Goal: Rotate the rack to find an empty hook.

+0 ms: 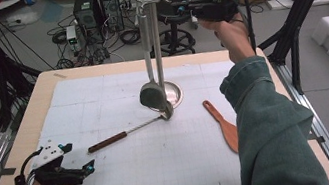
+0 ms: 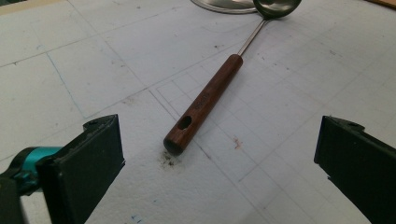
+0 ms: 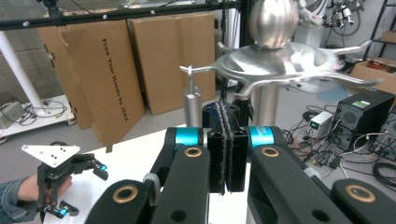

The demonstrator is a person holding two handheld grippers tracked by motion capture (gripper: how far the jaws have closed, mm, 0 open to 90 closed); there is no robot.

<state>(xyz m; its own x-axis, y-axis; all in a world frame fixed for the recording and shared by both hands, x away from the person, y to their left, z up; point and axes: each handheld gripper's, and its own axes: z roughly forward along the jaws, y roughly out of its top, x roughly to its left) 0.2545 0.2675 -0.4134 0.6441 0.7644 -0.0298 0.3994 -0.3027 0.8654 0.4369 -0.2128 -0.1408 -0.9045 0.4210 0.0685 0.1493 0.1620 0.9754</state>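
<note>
Steel ladle hangs on the rack (image 1: 157, 48); wooden-handled ladle (image 1: 126, 133) lies mid-worktop.
Right claw (image 3: 225, 154) pressed closed, empty; left claw (image 2: 219, 158) gapes empty near the worktop's near-left corner: straddle the handle squarely before squeezing.

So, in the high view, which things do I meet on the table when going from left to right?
Left gripper → wooden-handled steel ladle lying flat → steel utensil stand with a hanging spoon → flat orange-brown wooden spatula.

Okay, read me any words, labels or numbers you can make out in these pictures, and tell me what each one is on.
"Free Your Hands by JAKA": printed down the side of the cardboard box, reading sideways; the last word is hard to make out.
A small mark on the ladle's wooden handle: too blurred to read.
</note>
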